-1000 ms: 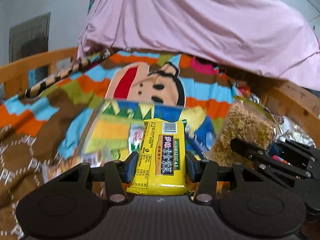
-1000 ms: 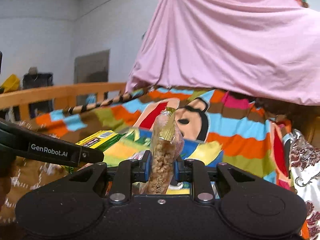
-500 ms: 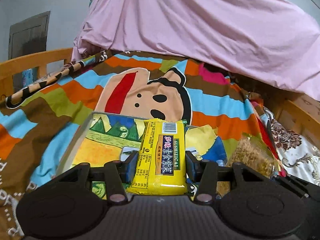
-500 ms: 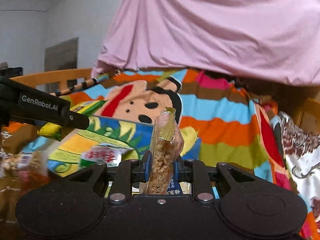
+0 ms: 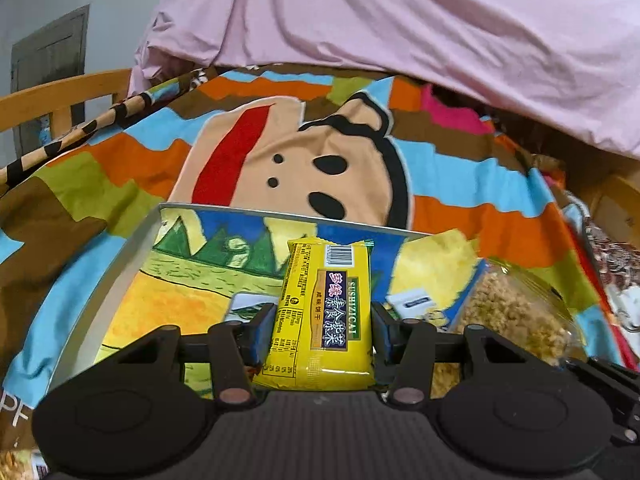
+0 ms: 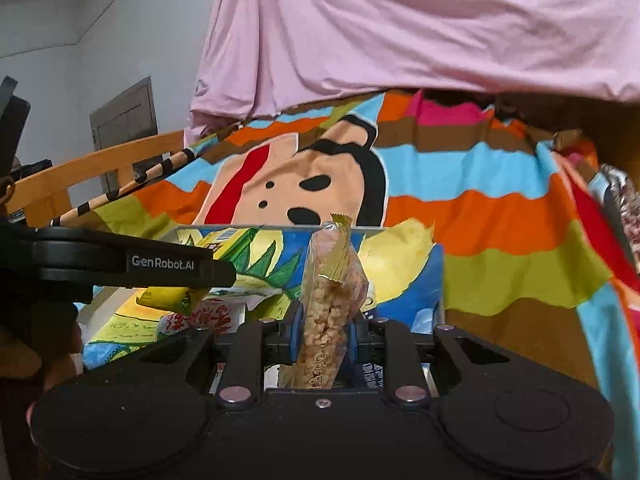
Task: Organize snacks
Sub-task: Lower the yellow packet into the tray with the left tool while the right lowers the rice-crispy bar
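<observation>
My left gripper [image 5: 322, 330] is shut on a yellow snack packet [image 5: 326, 312] with Chinese print, held above a shallow tray [image 5: 120, 264] with a painted picture inside. My right gripper [image 6: 322, 330] is shut on a clear packet of puffed grain snack [image 6: 328, 304], held upright over the tray's [image 6: 440, 280] right part. In the left wrist view the grain packet [image 5: 516, 316] shows at the right. In the right wrist view the left gripper [image 6: 132, 268] and its yellow packet [image 6: 168, 300] show at the left. A red-and-white snack packet [image 6: 208, 318] lies in the tray.
The tray lies on a bright striped blanket with a cartoon face [image 5: 304, 160] over a bed. A pink sheet [image 5: 400, 20] hangs behind. A wooden bed rail [image 5: 60, 96] runs along the left, and a striped stick [image 6: 120, 196] lies by it.
Both grippers have moved forward and over the tray with their packets still held. The tray now fills the lower middle of both views.
</observation>
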Tool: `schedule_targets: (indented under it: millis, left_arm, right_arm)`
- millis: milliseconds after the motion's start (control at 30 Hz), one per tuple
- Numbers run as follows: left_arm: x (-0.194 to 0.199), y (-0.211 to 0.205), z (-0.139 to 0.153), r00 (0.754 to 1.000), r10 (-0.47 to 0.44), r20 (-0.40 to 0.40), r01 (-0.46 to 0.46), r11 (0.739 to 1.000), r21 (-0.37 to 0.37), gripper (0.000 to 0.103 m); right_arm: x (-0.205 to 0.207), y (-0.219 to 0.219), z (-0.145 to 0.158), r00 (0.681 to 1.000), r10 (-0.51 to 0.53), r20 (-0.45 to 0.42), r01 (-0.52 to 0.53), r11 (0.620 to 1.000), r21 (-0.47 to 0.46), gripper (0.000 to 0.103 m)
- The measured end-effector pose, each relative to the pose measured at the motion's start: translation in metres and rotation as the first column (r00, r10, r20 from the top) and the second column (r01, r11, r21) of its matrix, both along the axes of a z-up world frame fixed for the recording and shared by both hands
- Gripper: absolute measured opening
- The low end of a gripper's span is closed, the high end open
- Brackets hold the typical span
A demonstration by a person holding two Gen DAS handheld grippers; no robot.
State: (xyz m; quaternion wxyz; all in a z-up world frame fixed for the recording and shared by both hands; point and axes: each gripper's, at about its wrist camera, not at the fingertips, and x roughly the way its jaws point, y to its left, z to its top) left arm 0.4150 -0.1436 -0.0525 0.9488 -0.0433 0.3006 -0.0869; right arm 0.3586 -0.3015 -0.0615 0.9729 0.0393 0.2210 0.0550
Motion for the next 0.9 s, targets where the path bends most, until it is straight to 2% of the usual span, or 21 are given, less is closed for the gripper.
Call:
schedule_targets:
  millis: [100, 233, 300, 400, 433, 667, 900]
  left_arm:
    - [0.007, 0.000, -0.007, 1.000, 0.009, -0.013, -0.009, 1.000, 0.005, 0.053]
    - [0.012, -0.007, -0.017, 1.000, 0.003, -0.024, -0.002, 1.000, 0.030, 0.053]
    - [0.012, -0.010, -0.022, 0.999, 0.007, -0.033, -0.006, 0.999, 0.035, 0.053]
    - [0.011, -0.013, -0.025, 0.999, 0.012, -0.029, -0.011, 0.999, 0.047, 0.054]
    - [0.011, -0.014, -0.025, 1.000, 0.012, -0.028, -0.010, 0.999, 0.050, 0.055]
    - [0.008, -0.012, -0.024, 0.999, 0.008, -0.032, -0.008, 1.000, 0.023, 0.070]
    - [0.003, -0.006, -0.021, 1.000, 0.012, -0.008, -0.012, 1.000, -0.017, 0.082]
  right_arm:
    - [0.008, -0.002, -0.004, 1.000, 0.010, -0.024, -0.010, 1.000, 0.010, 0.024]
    - [0.013, -0.003, -0.006, 1.000, 0.009, -0.024, -0.009, 0.999, -0.036, 0.027]
    - [0.015, -0.006, -0.006, 1.000, 0.001, -0.027, -0.002, 1.000, -0.028, 0.028]
    - [0.015, -0.009, -0.006, 0.999, -0.020, -0.030, 0.018, 0.999, -0.039, 0.036]
    - [0.016, -0.009, -0.006, 0.999, -0.027, -0.030, 0.025, 0.998, -0.049, 0.042]
    - [0.018, -0.015, -0.008, 0.997, -0.065, -0.050, 0.062, 0.996, -0.070, 0.070]
    - [0.017, -0.014, -0.008, 0.997, -0.073, -0.029, 0.070, 0.992, -0.102, 0.084]
